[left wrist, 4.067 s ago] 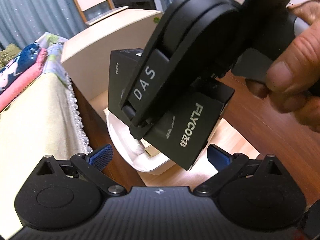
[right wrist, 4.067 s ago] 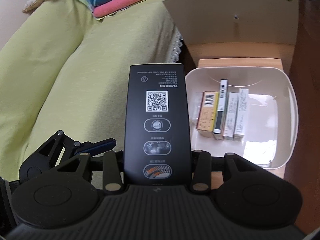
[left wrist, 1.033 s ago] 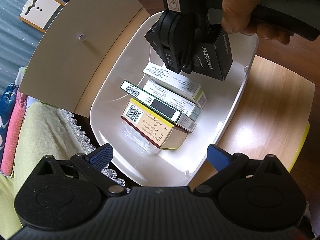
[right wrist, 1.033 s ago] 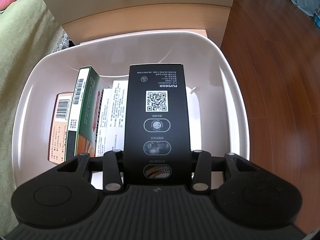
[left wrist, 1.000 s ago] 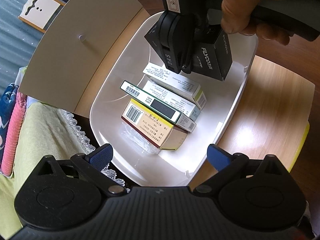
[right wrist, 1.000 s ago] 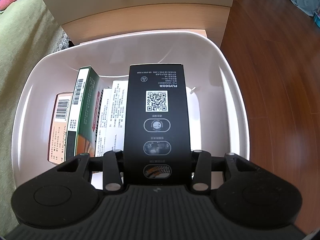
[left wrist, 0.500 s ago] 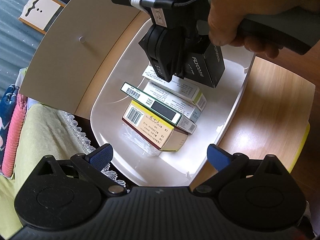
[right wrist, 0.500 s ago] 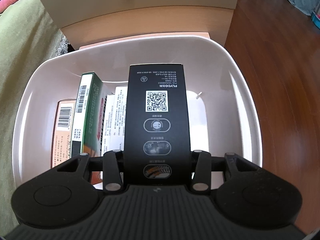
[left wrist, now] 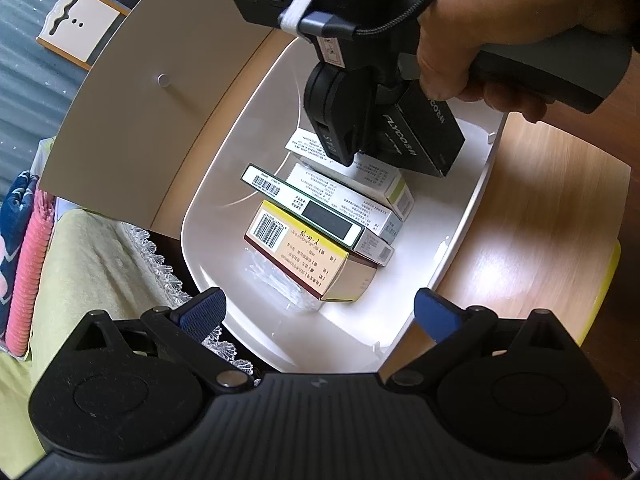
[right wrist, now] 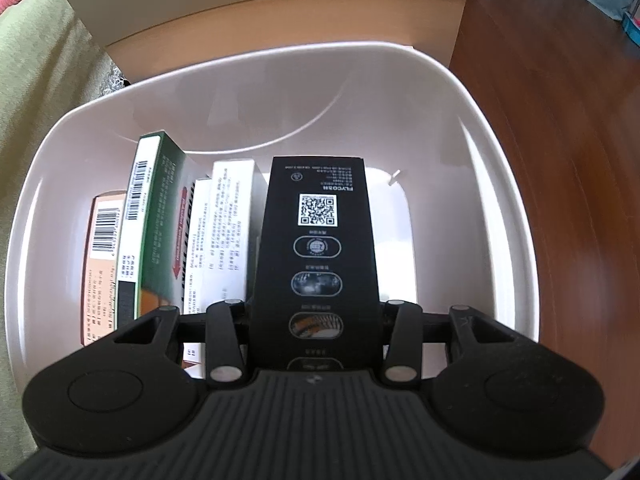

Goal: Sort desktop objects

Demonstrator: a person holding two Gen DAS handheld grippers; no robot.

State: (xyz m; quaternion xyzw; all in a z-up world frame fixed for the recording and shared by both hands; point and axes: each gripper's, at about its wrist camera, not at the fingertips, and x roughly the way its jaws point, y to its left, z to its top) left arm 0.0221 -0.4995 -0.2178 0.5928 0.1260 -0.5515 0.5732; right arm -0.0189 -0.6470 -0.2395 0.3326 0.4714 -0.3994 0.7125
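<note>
My right gripper (right wrist: 316,312) is shut on a tall black FLYCO box (right wrist: 316,248) and holds it inside a white plastic tub (right wrist: 500,160), just right of a row of boxes. That row is a green box (right wrist: 160,220), white boxes (right wrist: 228,232) and a tan box (right wrist: 100,260). The left wrist view shows the right gripper (left wrist: 344,128) and a hand (left wrist: 480,20) over the tub (left wrist: 472,208), with the black box (left wrist: 424,140) above the white boxes (left wrist: 348,188). My left gripper (left wrist: 318,312) hangs open and empty over the tub's near rim.
The tub sits on a light wooden shelf (left wrist: 540,220) below a cream cabinet panel (left wrist: 140,100). A yellow-green bed cover (left wrist: 80,260) with lace trim and folded pink and blue cloths (left wrist: 24,220) lie to the left. Red-brown wood floor (right wrist: 560,160) lies on the right.
The right gripper has come down with the black box, deeper into the tub and close beside the white boxes. The left gripper has barely moved and stays open.
</note>
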